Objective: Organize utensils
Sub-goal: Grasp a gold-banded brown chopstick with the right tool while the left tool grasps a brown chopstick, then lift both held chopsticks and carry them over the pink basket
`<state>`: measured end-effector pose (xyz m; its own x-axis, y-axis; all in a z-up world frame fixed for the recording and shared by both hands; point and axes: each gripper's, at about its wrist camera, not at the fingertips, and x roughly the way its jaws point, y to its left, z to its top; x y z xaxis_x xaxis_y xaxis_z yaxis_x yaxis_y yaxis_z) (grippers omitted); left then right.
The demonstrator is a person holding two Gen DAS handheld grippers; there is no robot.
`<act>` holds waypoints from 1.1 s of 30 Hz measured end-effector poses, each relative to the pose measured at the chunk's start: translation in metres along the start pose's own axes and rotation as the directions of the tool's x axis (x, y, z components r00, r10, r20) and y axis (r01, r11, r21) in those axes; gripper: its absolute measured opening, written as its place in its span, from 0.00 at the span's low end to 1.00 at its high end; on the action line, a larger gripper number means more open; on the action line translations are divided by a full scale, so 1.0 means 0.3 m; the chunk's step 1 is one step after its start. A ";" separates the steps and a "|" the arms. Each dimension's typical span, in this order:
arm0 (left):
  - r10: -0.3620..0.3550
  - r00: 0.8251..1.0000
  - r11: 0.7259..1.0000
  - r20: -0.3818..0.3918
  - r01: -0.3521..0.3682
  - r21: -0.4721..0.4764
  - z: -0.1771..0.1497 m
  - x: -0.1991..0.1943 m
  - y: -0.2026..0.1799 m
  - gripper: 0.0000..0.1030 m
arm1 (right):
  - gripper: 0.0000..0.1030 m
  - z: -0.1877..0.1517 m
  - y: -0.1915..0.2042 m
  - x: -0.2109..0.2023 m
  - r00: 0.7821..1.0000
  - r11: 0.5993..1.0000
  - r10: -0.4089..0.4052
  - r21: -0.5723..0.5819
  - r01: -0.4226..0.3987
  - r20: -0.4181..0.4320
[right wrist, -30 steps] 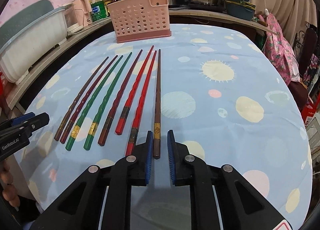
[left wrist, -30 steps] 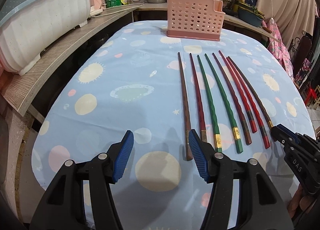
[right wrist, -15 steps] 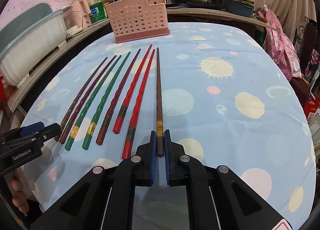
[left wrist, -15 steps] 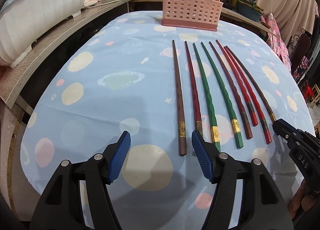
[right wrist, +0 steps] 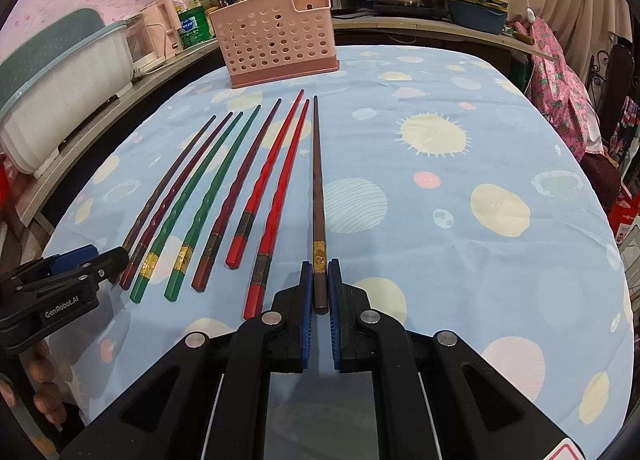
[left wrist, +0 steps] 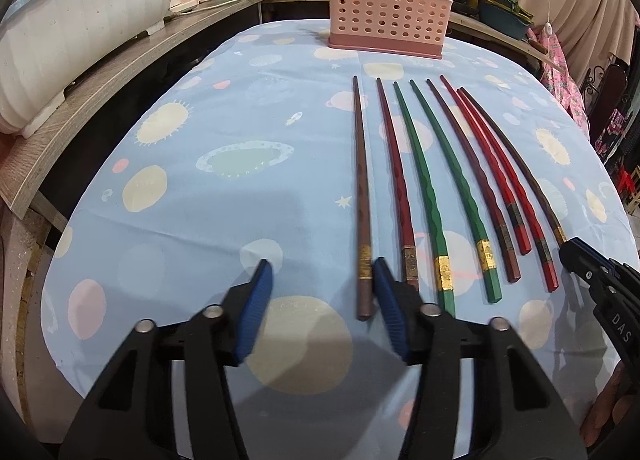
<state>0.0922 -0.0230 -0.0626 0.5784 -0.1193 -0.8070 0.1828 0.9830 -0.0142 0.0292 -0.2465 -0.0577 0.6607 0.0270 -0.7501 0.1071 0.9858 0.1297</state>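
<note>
With eight chopsticks fanned out on the planet-print tablecloth [left wrist: 224, 219] before the pink perforated utensil holder [right wrist: 276, 47], the right gripper [right wrist: 318, 292] clamped the rightmost brown chopstick [right wrist: 319, 195] at its butt end, apparently to lift it, while the left gripper [left wrist: 320, 300], closing but gripping nothing, straddled the leftmost brown chopstick [left wrist: 362, 199].

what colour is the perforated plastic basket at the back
Pale pink perforated plastic basket; clearest in the right wrist view.
</note>
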 end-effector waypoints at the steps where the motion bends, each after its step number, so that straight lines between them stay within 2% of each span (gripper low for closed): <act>1: -0.001 1.000 1.000 -0.002 0.001 0.002 0.003 0.000 0.001 0.30 | 0.07 0.000 0.001 0.000 1.000 1.000 -0.001 0.000 0.001 0.000; 4: -0.021 1.000 1.000 -0.013 0.021 -0.007 0.011 0.001 0.016 0.13 | 0.07 0.002 0.002 0.000 1.000 1.000 -0.003 -0.002 0.003 0.001; 5: -0.023 1.000 1.000 -0.015 0.023 -0.011 0.012 0.002 0.022 0.11 | 0.07 0.002 0.002 -0.001 1.000 1.000 -0.004 -0.003 0.004 0.001; 13: -0.039 0.999 0.998 -0.018 0.038 -0.041 0.016 -0.016 0.056 0.07 | 0.07 0.004 -0.001 -0.013 1.000 1.000 -0.014 0.004 0.014 0.010; 18: -0.045 0.999 0.997 0.010 0.046 -0.061 0.044 -0.067 0.096 0.07 | 0.07 0.027 -0.016 -0.063 0.999 1.000 -0.005 0.017 0.005 0.037; 23: -0.055 0.997 0.995 0.055 0.060 -0.080 0.090 -0.138 0.121 0.07 | 0.07 0.094 -0.026 -0.148 0.994 1.000 -0.001 0.028 -0.002 0.105; 33: -0.084 0.983 0.988 0.162 0.103 -0.113 0.245 -0.280 0.174 0.07 | 0.07 0.298 -0.071 -0.310 0.965 0.996 0.026 0.076 -0.047 0.260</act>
<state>0.1115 0.0280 0.0479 0.6822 -0.2222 -0.6966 0.1503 0.9750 -0.1639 0.0319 -0.2849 0.0673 0.8336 0.0083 -0.5523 0.1320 0.9679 0.2138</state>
